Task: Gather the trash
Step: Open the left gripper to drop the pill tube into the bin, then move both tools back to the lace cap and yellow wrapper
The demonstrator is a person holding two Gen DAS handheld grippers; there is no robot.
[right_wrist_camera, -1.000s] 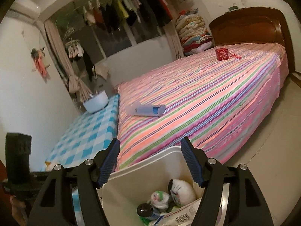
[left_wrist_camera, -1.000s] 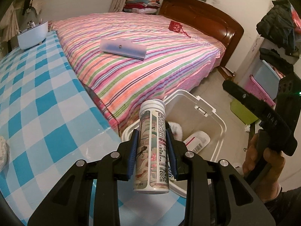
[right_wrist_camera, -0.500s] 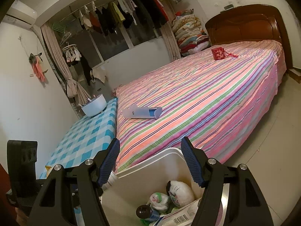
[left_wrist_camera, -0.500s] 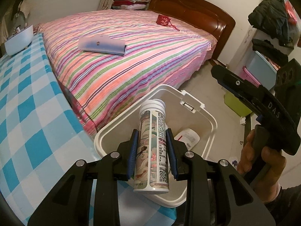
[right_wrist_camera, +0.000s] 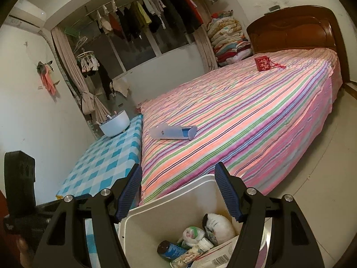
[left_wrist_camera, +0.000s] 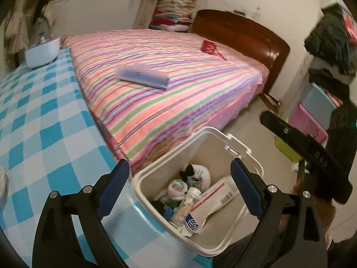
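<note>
The left gripper (left_wrist_camera: 179, 187) hangs with its blue-padded jaws spread wide and nothing between them, directly over the open cream plastic bin (left_wrist_camera: 243, 149) — a placement that suits dropping things straight in rather than reaching for them. Below and between the jaws, inside the bin, lies the slim printed cylindrical bottle with a white cap (left_wrist_camera: 186, 201), tilted on its side among a white tube with a red stripe and barcode (left_wrist_camera: 214, 198), a dark-capped blue bottle (right_wrist_camera: 170, 250) and some balled white wrappers (left_wrist_camera: 196, 174); the bottle is well clear of the pads. The right gripper (right_wrist_camera: 178, 192) is likewise parted and empty, poised above the bin's near rim, seemingly just waiting beside it. The bin stands at the corner where the blue-and-white checked tablecloth (left_wrist_camera: 40, 120) meets the pink striped bed (left_wrist_camera: 178, 84) — handy to both surfaces. A pale blue folded case (left_wrist_camera: 142, 76) on the bedspread may be the next candidate.
</note>
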